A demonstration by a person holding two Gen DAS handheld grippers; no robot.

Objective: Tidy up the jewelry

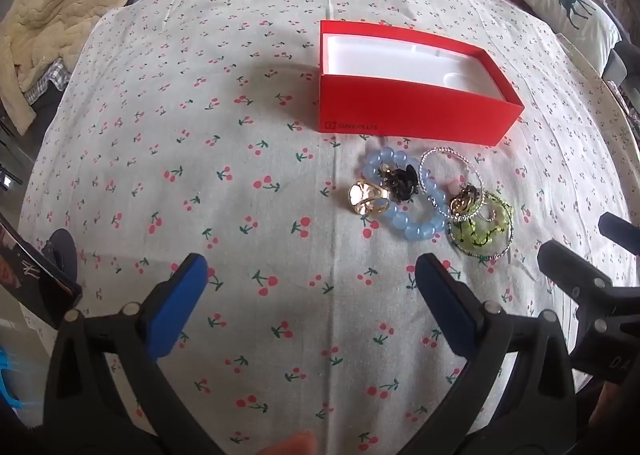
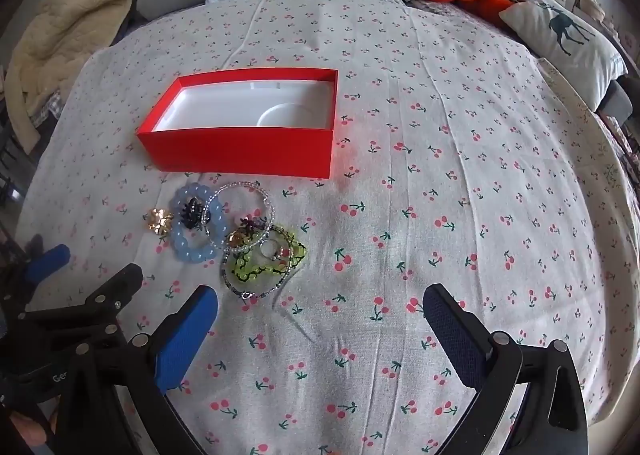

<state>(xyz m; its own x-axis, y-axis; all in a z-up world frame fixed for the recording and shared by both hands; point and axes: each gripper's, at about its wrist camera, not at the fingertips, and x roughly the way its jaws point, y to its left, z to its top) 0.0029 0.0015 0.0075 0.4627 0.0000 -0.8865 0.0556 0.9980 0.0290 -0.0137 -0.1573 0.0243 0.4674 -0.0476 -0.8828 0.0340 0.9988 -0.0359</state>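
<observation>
- Two grippers, left gripper (image 1: 311, 275) and right gripper (image 2: 320, 305), hang above the cherry-print sheet (image 2: 440, 175), jaws spread wide, holding nothing.
- Red box (image 2: 240, 153), lidless, white tray inside, lies on the sheet.
- Jewelry pile just before the box: blue bead bracelet (image 2: 188, 251), green bead bracelet (image 2: 256, 275), gold flower ring (image 2: 158, 219).

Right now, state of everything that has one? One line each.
left gripper: open, nothing between its pads.
right gripper: open, nothing between its pads.
red box: lid off, white tray inside empty.
blue bead bracelet: flat on the sheet, outside the box.
green bead bracelet: on the sheet, overlapped by the silver bangle.
gold flower ring: on the sheet, against the blue beads.
</observation>
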